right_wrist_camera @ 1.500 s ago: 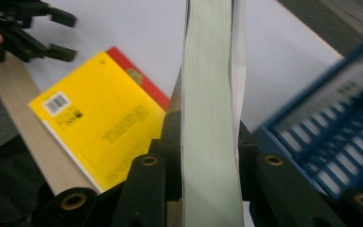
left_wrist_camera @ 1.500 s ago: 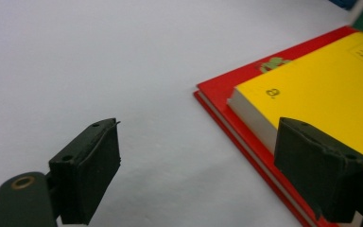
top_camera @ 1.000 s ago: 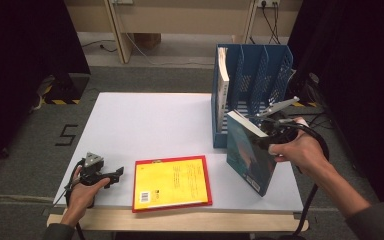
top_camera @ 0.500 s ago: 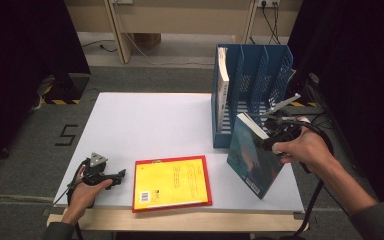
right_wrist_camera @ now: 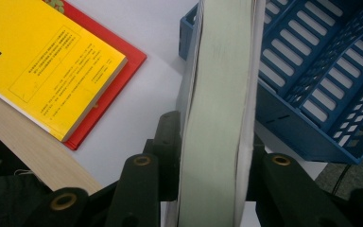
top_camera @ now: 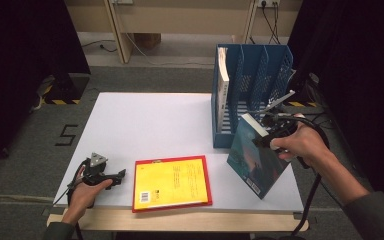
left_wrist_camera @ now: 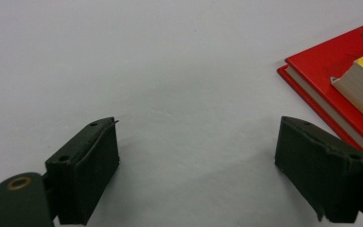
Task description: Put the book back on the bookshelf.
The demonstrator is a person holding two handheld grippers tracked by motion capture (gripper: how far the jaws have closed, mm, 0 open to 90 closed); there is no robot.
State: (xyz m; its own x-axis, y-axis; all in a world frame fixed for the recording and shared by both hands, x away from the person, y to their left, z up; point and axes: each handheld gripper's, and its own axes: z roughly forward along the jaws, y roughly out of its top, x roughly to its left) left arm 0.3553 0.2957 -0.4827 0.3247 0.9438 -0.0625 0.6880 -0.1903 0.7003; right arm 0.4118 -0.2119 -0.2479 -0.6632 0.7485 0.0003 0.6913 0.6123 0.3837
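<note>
Teal book on its way into the blue rack

The right hand-held gripper (top_camera: 269,136) grips the teal book (top_camera: 252,157) upright at the counter's (top_camera: 145,120) right front, just before the blue file rack (top_camera: 250,75). Next, I judge: lift and slide it into an empty slot, clearing the rack's front lip. The left hand-held gripper (top_camera: 117,175) rests released beside the stacked yellow and red books (top_camera: 172,181).

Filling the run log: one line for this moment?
right gripper: shut on teal-covered book, tilted | left gripper: open, idle | blue slotted file rack
</note>
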